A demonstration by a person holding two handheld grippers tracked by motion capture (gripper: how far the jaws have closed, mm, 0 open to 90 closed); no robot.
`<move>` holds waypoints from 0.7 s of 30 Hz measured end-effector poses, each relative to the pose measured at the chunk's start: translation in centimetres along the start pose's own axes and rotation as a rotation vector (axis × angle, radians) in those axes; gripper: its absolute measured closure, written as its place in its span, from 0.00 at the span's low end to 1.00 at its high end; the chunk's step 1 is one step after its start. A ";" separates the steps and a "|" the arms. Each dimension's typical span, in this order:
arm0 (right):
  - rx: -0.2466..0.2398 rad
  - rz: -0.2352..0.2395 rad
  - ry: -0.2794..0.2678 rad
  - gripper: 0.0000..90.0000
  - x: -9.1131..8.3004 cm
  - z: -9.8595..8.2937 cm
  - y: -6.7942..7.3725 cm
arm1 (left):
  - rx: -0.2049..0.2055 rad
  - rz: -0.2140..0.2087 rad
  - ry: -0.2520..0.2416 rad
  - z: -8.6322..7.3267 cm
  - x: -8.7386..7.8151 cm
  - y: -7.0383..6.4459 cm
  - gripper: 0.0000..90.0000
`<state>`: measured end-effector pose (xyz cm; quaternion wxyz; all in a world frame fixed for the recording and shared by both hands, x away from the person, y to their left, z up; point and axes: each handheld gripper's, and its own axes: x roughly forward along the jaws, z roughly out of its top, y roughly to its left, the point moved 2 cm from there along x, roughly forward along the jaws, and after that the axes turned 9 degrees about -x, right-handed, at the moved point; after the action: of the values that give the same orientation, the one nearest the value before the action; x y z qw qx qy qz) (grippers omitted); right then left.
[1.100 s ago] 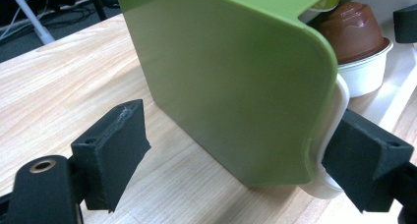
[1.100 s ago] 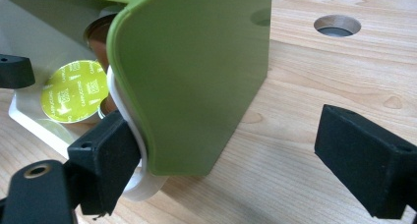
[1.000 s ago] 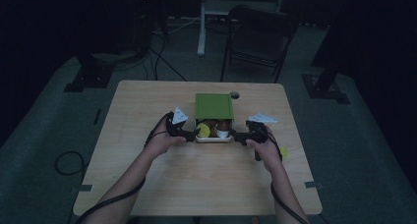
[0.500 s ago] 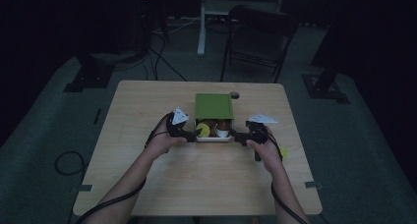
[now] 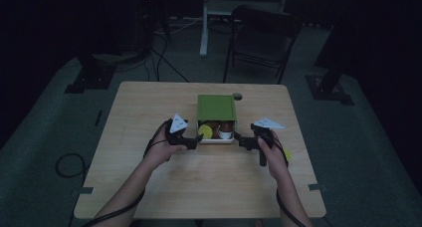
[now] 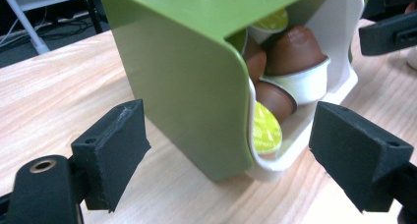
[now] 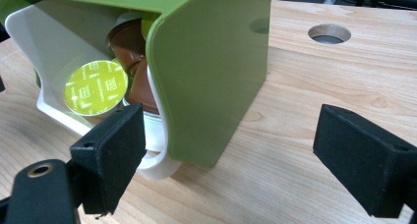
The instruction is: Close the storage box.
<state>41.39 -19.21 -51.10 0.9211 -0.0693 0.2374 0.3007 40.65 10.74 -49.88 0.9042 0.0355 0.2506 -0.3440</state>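
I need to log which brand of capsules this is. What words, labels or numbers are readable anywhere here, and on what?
Yellow-green foil lid of a capsule in the white tray: small dark print, too blurred to read.
Foil lid in the left gripper view: faint marks, unreadable.
Green box: plain, no text.
Brown capsules: no print visible.
No text can be read anywhere.

The green cover (image 6: pixel 187 86) is hiding most of the white drawer (image 6: pixel 339 47) and the capsules (image 6: pixel 295 52) further inside, so their count cannot be told. In the left gripper view the cover's top is running off the upper edge. The print on the yellow-green foil lid (image 7: pixel 94 88) is too small to read. In the high view the capsules are blurring into small patches.
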 end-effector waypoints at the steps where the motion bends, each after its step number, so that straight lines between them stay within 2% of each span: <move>1: 0.003 -0.001 -0.001 0.14 -0.1 -0.1 0.0 | -0.003 0.001 0.000 -0.2 -0.1 0.0 0.17; 4: 0.002 -0.006 -0.002 0.14 -0.5 -0.3 0.1 | -0.020 -0.005 0.005 -0.7 -0.5 -0.2 0.17; 8: -0.006 -0.015 0.000 0.14 -1.1 -0.8 0.1 | -0.021 -0.008 0.005 -1.2 -1.0 -0.4 0.17; 21: -0.017 -0.030 0.014 0.14 -2.9 -2.5 0.7 | -0.042 0.010 -0.008 -2.0 -2.8 -0.3 0.17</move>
<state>37.98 -20.83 -51.91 0.9233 -0.0827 0.2401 0.2882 37.81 12.64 -50.21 0.9075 0.0163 0.2538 -0.3344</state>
